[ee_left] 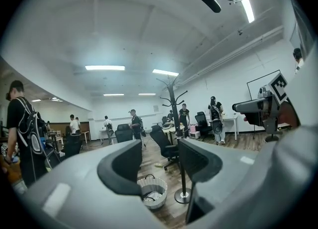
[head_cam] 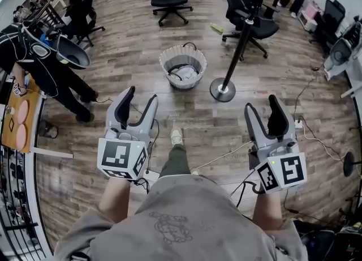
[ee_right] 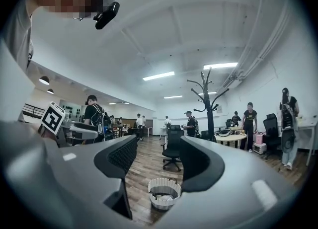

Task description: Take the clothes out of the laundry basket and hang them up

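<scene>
The basket sits on the floor straight ahead, well apart from both grippers and lined up with the gap between them. The clothes are a pale and dark heap inside it, not yet touched. The stand is planted just beside the basket, ahead of the right gripper and a shade inward of it.

Both tools are held level and both are empty. The left gripper has its jaws wide apart with only floor between them, and the right one is spread just as wide with nothing held.

This reads as the opening step, the approach, with nothing picked and nothing hung. The next move calls for closing in on the basket, tipping one gripper down over the rim and pinching a single garment clear of the heap.

The head view looks into the basket from above and shows the stand's round foot. Only the gripper views show its top. The left gripper view has the stand with its hooks bare, and the right gripper view shows the same.
</scene>
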